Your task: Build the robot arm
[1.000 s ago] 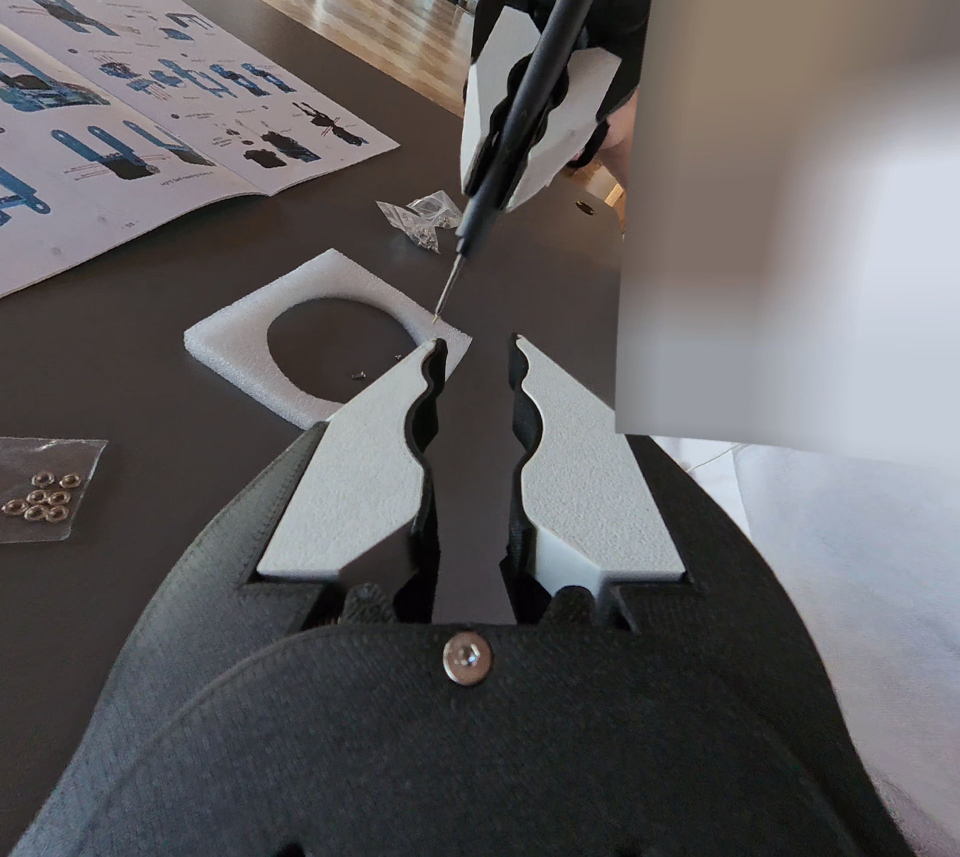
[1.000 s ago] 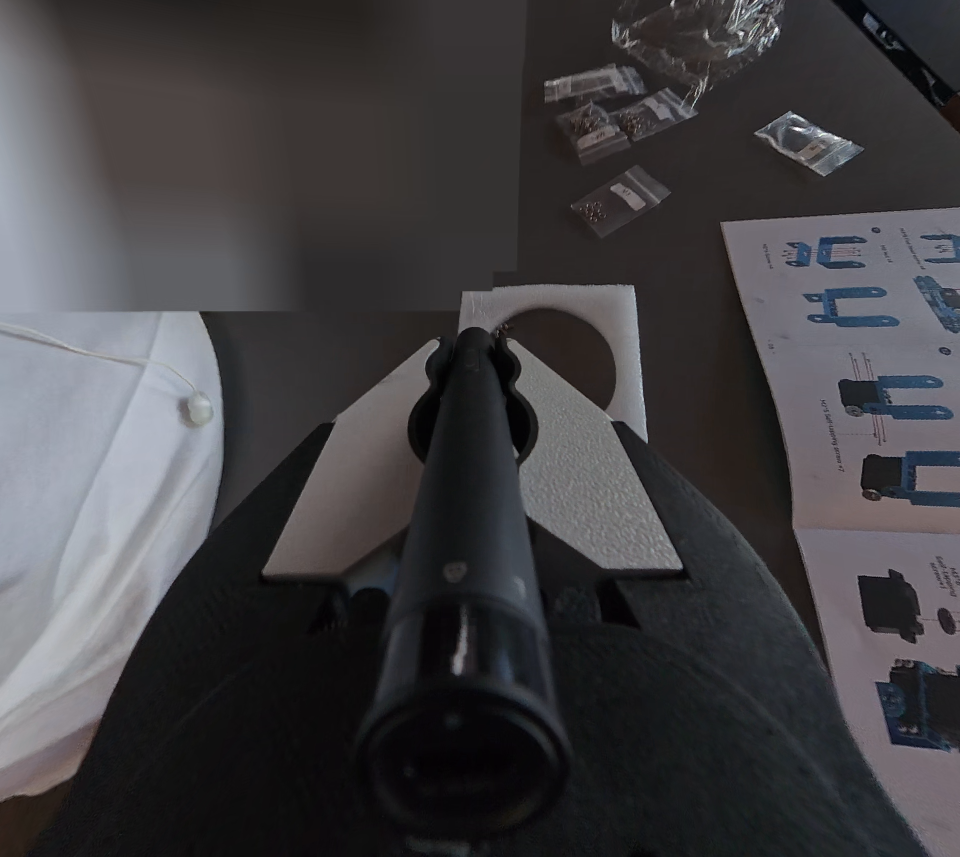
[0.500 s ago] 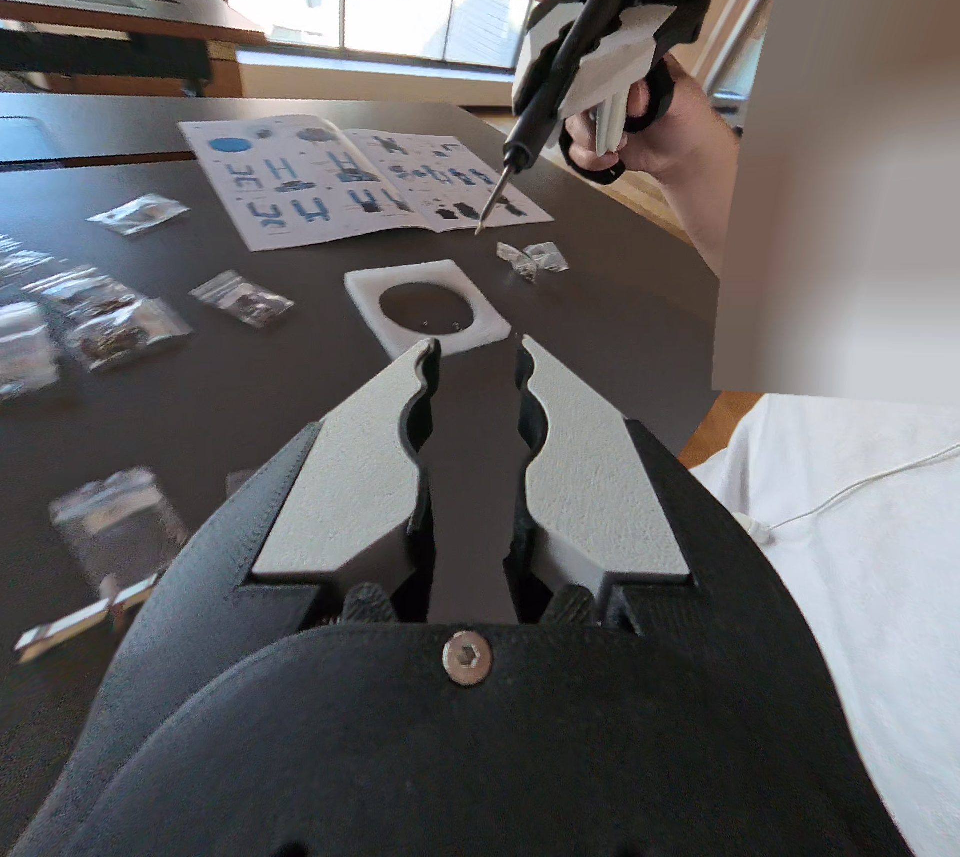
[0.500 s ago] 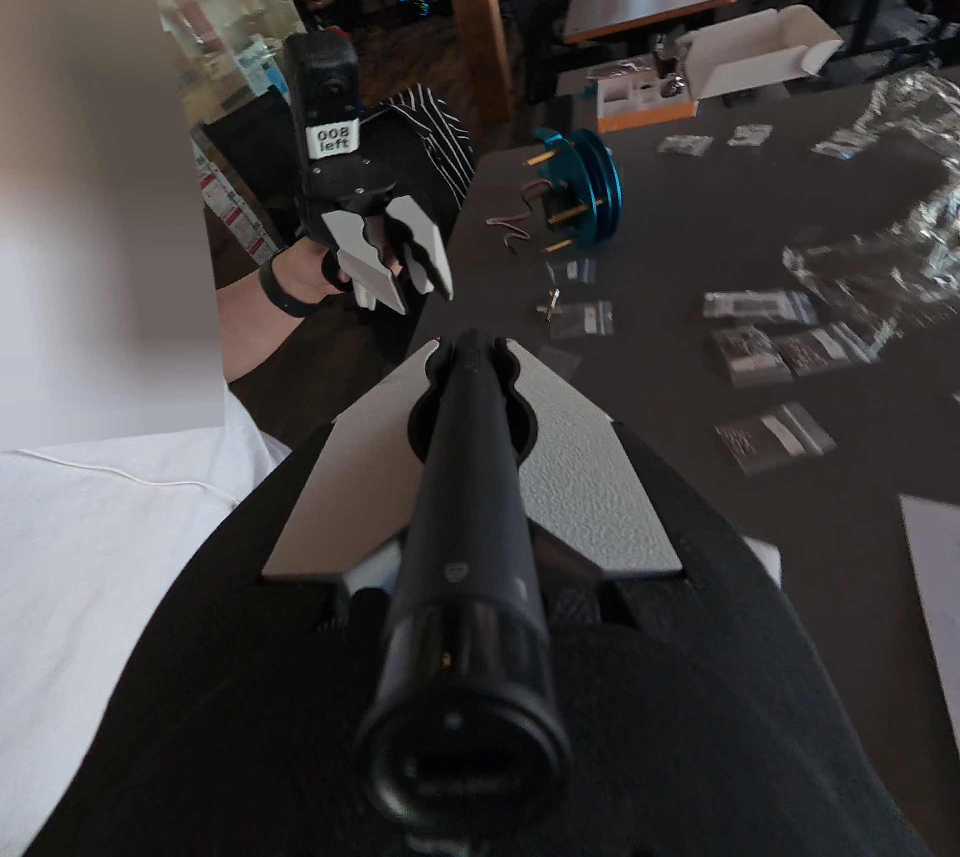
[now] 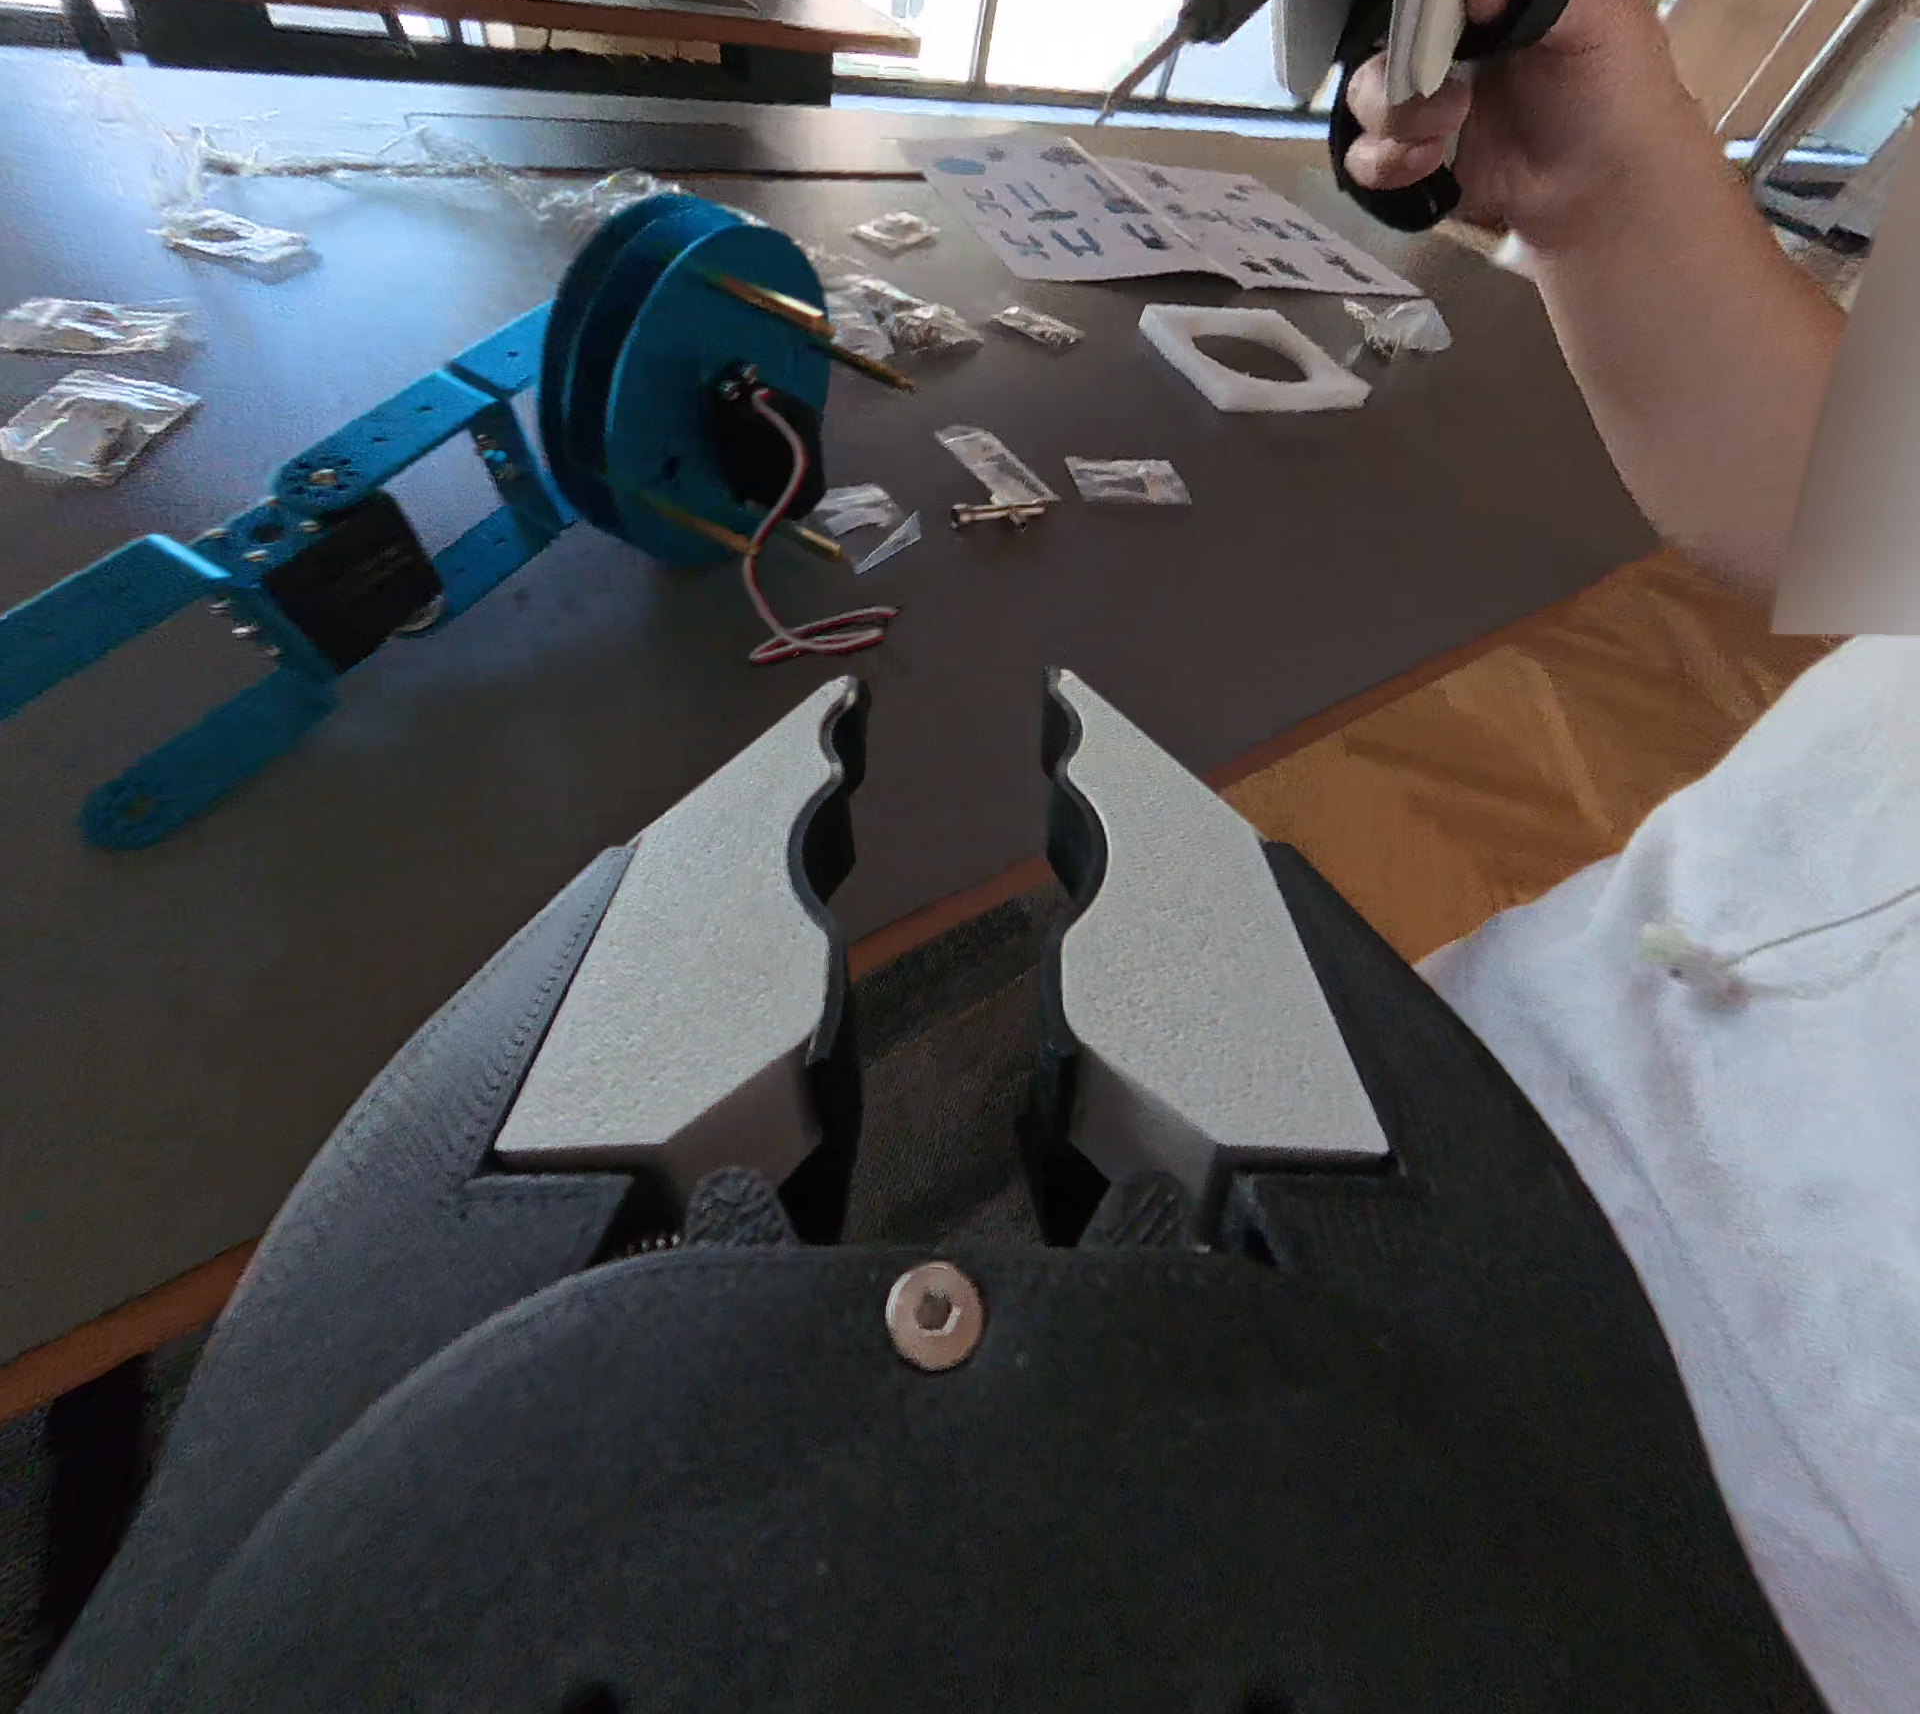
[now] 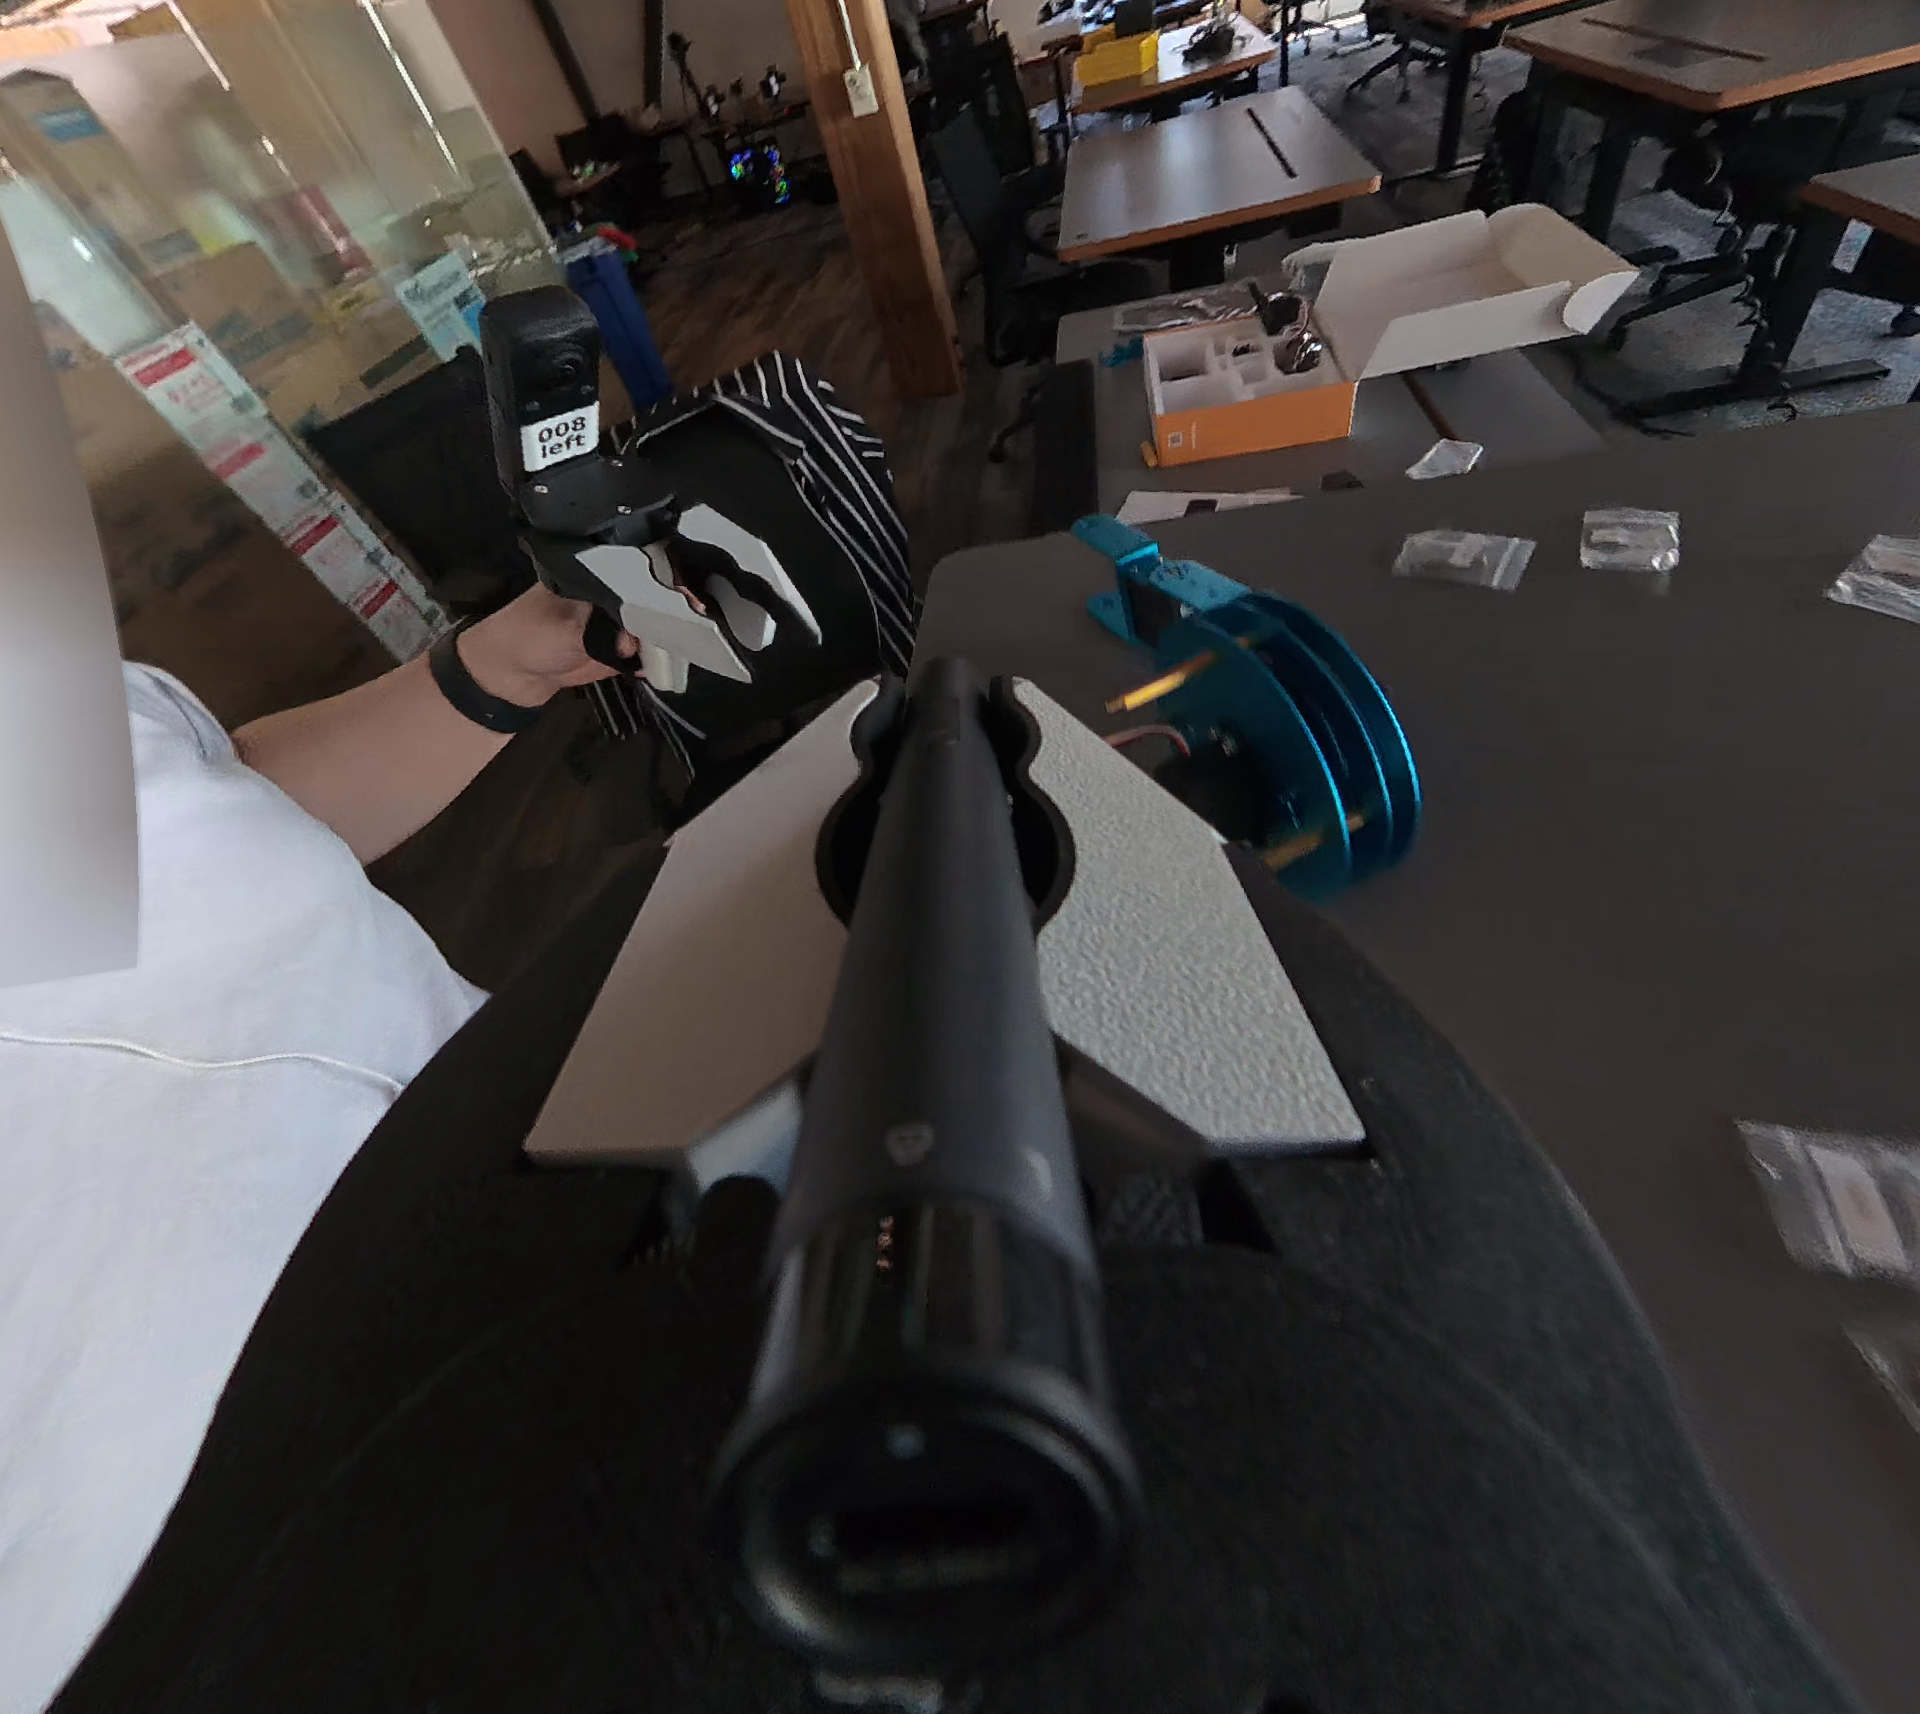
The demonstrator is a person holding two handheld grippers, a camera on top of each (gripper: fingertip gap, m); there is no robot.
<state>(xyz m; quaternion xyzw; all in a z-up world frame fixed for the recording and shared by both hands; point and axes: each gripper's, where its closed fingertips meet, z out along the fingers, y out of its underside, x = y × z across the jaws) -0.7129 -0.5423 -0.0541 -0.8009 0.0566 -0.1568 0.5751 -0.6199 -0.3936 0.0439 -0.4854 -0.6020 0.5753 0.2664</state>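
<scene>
- Hovering off the near edge of the dark grey worktop (image 5: 1299, 542), the left gripper (image 5: 948, 700) has its white textured fingers (image 5: 717, 926) parted with a clear gap and nothing between them.
- Gripping a long black screwdriver (image 6: 940, 968) along their notched inner edges, the right gripper (image 6: 940, 693) has its fingers closed on the tool's barrel; in the left wrist view the thin metal tip (image 5: 1143, 72) points down toward the worktop from well above it.
- A hand (image 5: 1496, 126) holds the right gripper's black handle over the far right part of the worktop.
- The blue metal disc assembly (image 5: 691, 376) lies on its side on the worktop, ahead and left of the left gripper, with brass standoffs (image 5: 831, 345) sticking out of its face.
- A black servo (image 5: 774, 443) sits in the disc, and its red, white and dark wire (image 5: 821, 625) coils on the worktop just in front of the left fingers.
- Blue perforated brackets (image 5: 208, 615) holding a second black block stretch left from the disc.
- A white square foam piece with a round hole (image 5: 1252, 360) lies farther right, near an open instruction booklet with blue drawings (image 5: 1143, 225).
- Small clear plastic bags of parts (image 5: 1127, 480) are scattered about the worktop, and a small metal T-shaped tool (image 5: 997, 511) lies among them.
- In the right wrist view, an open orange-and-white box (image 6: 1351, 360) stands on a worktop beyond.
</scene>
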